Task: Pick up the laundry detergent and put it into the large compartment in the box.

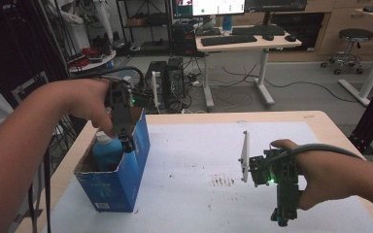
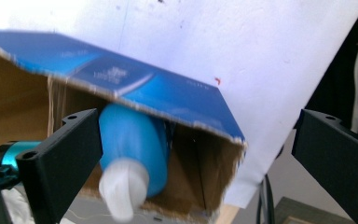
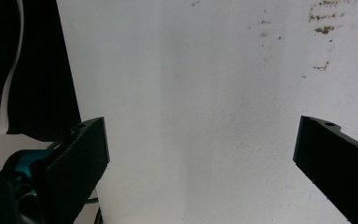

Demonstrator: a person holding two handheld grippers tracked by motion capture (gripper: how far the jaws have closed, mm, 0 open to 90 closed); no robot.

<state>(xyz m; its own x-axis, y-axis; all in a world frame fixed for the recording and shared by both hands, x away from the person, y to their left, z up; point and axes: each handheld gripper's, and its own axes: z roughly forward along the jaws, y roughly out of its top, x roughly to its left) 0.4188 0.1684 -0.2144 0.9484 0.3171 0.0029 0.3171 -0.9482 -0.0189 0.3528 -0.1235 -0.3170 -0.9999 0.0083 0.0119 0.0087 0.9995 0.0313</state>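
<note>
- High view: left tongs (image 1: 127, 143) hang over the open top of the blue cardboard box (image 1: 126, 179) at the tabletop's left edge. The blue plastic bottle w/ white cap (image 1: 106, 150) stands inside the box, cap up, just beside the tong tips. Right tongs (image 1: 280, 217) sit low over the white paper-covered tabletop (image 1: 199, 145), well apart from the box, near brown stains (image 1: 222, 181).
- Left gripper view: left tongs (image 2: 193, 140) spread wide, nothing held. Bottle (image 2: 135, 144) lies between the jaws but hugs the near one; white cap (image 2: 123, 186) points toward the camera. Torn box rim (image 2: 177, 116) crosses the gap, so the far jaw looks to be outside the box wall.
- Right gripper view: right tongs (image 3: 200, 149) wide open too, empty, bare white sheet (image 3: 191, 70) underneath.
- Step in hand, as I read it: grabbing the bottle out of the box. To do it well: shift left tongs so both jaws clear the rim and go inside, centre on the neck/shoulder below the cap, close squarely, lift straight up. Risk: pinching cardboard w/ the bottle, or box tipping; right tongs could steady the box wall.
</note>
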